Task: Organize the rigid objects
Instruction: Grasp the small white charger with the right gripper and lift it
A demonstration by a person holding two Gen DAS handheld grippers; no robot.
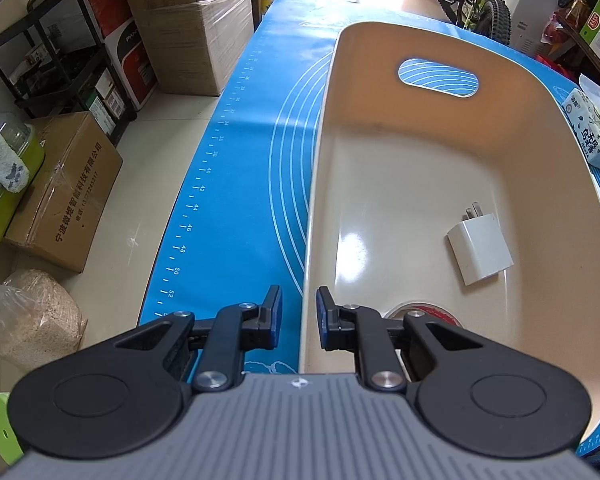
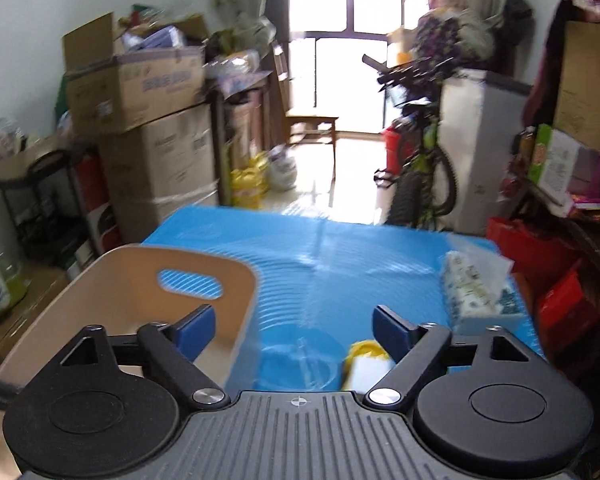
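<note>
Sorting is partly done: one item is lying in the bin, more are waiting on the desk.

The left gripper [image 1: 299,316] is pinching the beige bin's [image 1: 380,152] near wall with narrow jaws, steadying it at the desk's [image 1: 236,184] left edge; a white charger [image 1: 480,252] is resting inside. The right gripper [image 2: 294,330] is hovering wide and empty over a yellow-and-white object [image 2: 366,364], still blurred, near the desk's near edge.
</note>
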